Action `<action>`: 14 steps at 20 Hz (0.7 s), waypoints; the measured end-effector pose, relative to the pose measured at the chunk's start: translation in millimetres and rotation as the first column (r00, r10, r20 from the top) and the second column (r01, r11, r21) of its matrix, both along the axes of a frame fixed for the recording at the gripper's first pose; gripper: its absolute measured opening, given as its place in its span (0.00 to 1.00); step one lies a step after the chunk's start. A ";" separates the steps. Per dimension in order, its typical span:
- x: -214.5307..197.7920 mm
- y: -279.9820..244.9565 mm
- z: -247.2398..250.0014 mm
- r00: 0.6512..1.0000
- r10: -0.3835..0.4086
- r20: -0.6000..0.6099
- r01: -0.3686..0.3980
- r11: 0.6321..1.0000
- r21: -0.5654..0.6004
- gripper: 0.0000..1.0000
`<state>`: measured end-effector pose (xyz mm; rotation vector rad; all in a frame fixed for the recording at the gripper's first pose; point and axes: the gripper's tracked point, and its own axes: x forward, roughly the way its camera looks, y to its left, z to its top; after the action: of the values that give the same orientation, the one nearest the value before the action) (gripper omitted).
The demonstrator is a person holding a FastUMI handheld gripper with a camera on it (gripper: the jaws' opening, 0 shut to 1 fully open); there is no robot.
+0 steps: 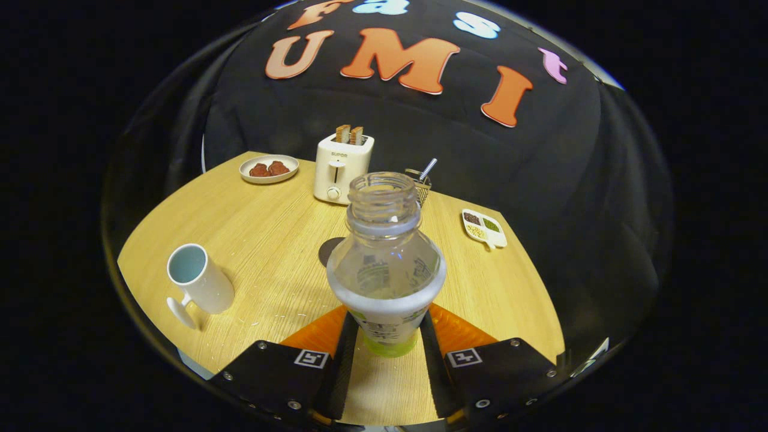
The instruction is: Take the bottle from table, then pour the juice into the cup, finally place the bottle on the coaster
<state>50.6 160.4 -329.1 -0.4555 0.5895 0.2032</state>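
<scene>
Gripping an uncapped bottle (385, 264) upright between both fingers, gripper (387, 336) closed on its lower body above the table (270, 240), cup (198, 285) to its left, dark coaster (330, 249) just behind it.

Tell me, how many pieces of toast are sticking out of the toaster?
2. Both toast slices stand side by side in the slots on top of the toaster, beyond the bottle that the jaws hold, beside the plate.
</scene>
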 end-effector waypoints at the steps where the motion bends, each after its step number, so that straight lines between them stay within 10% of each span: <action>1: -1.3 9.4 3.8 1.000 0.022 0.010 -0.021 0.999 -0.038 0.57; 14: 0.8 103.9 -0.2 0.934 0.353 0.054 -0.292 0.842 -0.454 0.55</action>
<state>51.3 264.3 -329.3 -1.0071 0.4170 0.3621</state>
